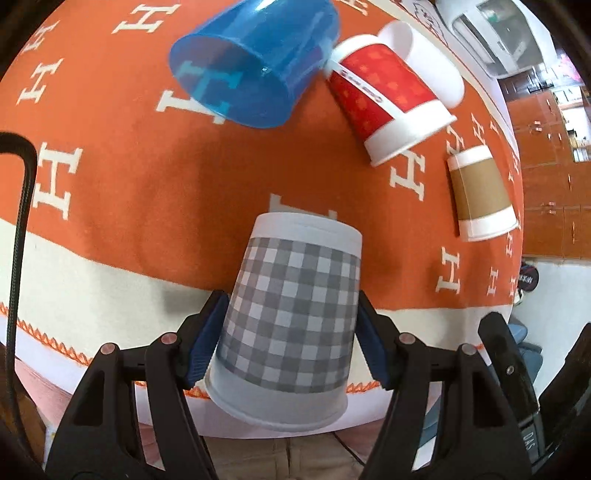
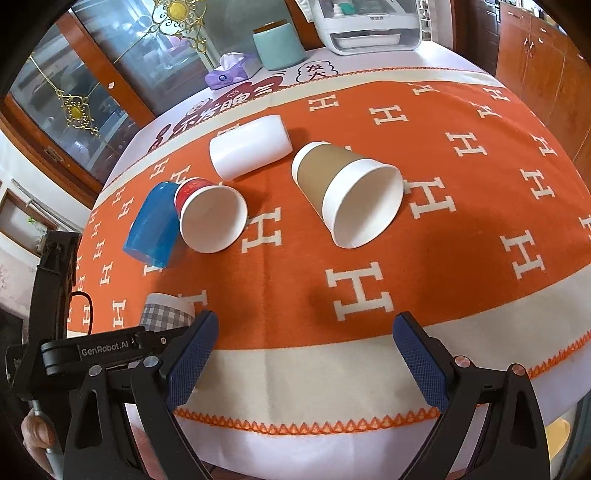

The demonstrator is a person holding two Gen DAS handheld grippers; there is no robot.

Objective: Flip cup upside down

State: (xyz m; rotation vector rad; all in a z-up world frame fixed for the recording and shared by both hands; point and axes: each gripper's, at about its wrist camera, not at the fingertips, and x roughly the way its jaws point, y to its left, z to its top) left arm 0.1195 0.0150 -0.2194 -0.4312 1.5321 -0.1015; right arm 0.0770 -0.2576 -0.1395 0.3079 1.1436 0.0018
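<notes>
My left gripper (image 1: 288, 339) is shut on a grey checked paper cup (image 1: 291, 314), its blue pads pressing both sides; the cup's rim points toward the camera and its base away, over the tablecloth's near edge. That cup also shows in the right wrist view (image 2: 166, 314) at the lower left, behind the left gripper's body. My right gripper (image 2: 306, 354) is open and empty above the cloth's cream border. A brown cup (image 2: 347, 192), a red cup (image 2: 210, 218), a blue plastic cup (image 2: 155, 229) and a white cup (image 2: 251, 147) lie on their sides.
The orange tablecloth (image 2: 461, 229) with white H letters covers the table. At the far edge stand a teal jar (image 2: 279, 44), a purple tissue box (image 2: 232, 70) and a white appliance (image 2: 369, 26). Wooden cabinets (image 2: 535, 66) are at the right.
</notes>
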